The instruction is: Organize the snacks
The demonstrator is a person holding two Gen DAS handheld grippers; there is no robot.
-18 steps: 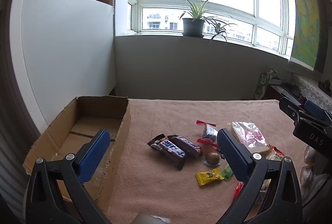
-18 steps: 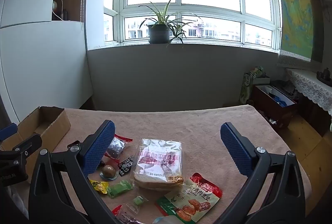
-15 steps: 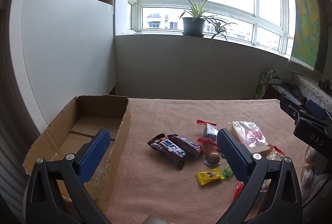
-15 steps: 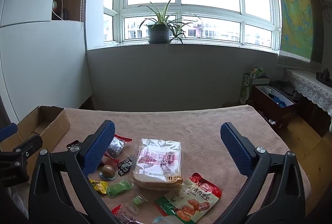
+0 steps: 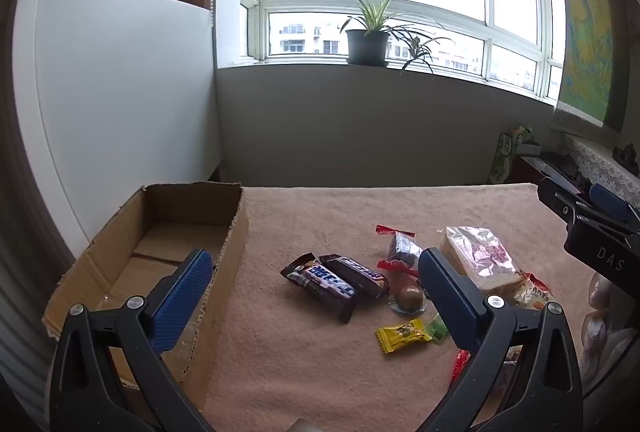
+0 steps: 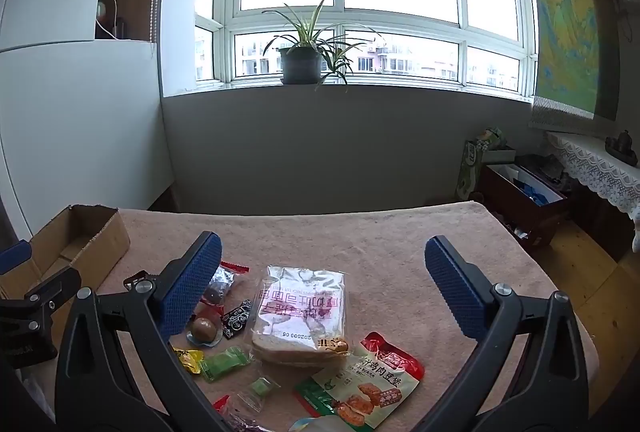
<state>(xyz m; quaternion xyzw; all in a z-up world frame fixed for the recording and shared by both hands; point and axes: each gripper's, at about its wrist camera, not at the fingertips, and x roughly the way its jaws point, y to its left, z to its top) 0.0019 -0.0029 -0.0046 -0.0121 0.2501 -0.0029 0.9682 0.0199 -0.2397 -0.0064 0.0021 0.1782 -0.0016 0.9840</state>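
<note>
An open cardboard box stands at the table's left; it also shows in the right wrist view. Two dark chocolate bars lie right of it. Beside them are a red-ended candy, a round brown snack, a yellow candy and a bagged bread slice. The right wrist view shows the bread, a red-green snack pack and green candies. My left gripper is open above the box edge and bars. My right gripper is open above the bread.
The table wears a pink-beige cloth. A potted plant stands on the windowsill. A white cabinet stands left of the table. A low dark shelf and wooden floor lie to the right.
</note>
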